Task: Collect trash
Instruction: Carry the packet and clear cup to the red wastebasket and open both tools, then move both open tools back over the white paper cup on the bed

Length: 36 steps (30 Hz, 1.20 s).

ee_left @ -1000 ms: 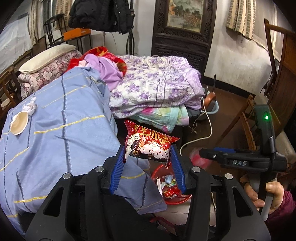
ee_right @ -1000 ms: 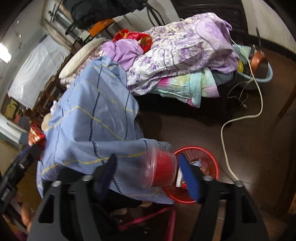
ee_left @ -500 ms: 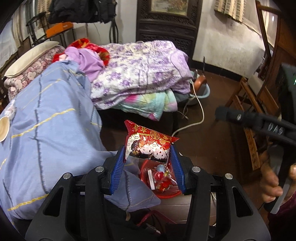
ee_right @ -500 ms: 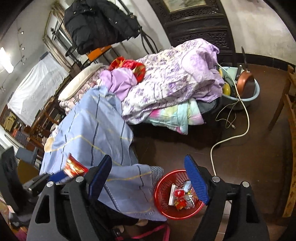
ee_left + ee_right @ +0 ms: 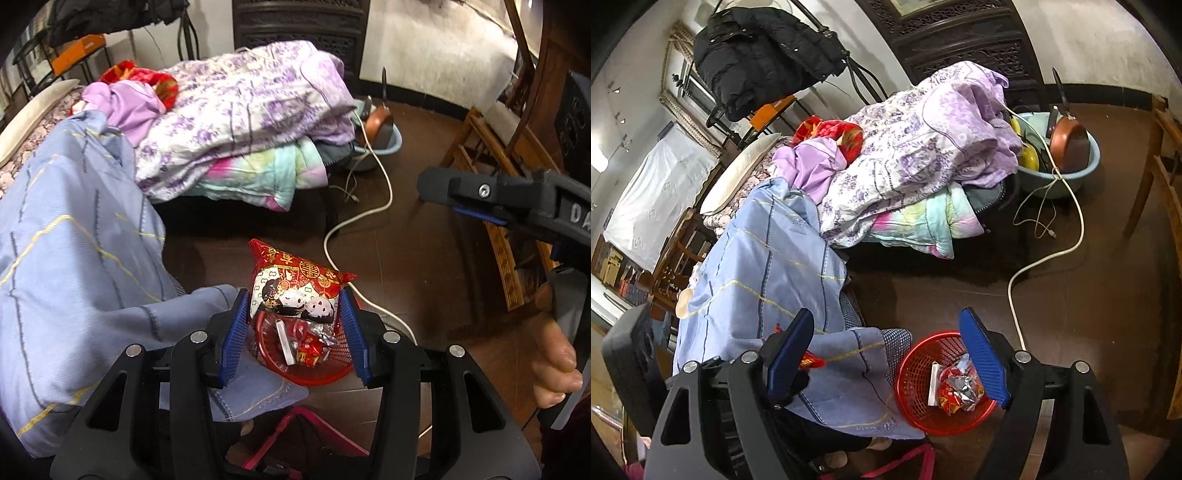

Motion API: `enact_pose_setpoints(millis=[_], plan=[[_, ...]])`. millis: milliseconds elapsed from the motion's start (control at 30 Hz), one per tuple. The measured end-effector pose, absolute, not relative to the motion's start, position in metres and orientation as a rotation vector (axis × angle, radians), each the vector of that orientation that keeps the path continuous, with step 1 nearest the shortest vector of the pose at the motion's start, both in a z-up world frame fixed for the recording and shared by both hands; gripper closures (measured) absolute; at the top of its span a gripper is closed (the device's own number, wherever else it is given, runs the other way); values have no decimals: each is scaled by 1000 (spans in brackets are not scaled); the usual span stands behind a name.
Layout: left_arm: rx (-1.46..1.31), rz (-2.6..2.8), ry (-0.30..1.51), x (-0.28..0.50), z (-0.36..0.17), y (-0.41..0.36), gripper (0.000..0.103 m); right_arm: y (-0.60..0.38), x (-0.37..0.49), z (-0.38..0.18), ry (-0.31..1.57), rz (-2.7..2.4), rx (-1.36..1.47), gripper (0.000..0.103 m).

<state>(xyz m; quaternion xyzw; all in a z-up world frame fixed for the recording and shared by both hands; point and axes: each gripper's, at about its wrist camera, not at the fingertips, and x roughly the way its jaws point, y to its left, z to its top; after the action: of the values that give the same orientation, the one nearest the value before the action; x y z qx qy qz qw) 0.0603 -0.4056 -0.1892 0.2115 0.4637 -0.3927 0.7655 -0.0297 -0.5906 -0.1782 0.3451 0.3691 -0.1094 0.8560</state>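
Right wrist, red basket point(image 5: 916, 373), crumpled wrappers point(image 5: 956, 387) inside

Gold double-happiness sign on red snack packet point(image 5: 295, 284), white letters "DA" on right hand-held gripper point(image 5: 476, 206)

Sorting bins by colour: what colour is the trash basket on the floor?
Red, a mesh-sided basket; clearest in the right wrist view.

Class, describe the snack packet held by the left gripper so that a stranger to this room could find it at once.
Start at the blue striped bedcover draped on the left, and follow its lower edge to the red mesh basket on the dark floor. Directly above the basket, the left gripper clamps the snack packet. Unlike the small crumpled wrappers below, it is whole, puffy and red, with cartoon faces.
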Motion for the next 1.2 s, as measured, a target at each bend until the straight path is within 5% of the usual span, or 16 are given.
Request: enact_pose_setpoints(millis=[300,1200], plan=[[511,-854,982,52,-191,-418,35,-596,-32,-185,781,-236,750,23],[287,-583,700,63,-86,-275,24,-475,-6,-71,697,-78,464,18]])
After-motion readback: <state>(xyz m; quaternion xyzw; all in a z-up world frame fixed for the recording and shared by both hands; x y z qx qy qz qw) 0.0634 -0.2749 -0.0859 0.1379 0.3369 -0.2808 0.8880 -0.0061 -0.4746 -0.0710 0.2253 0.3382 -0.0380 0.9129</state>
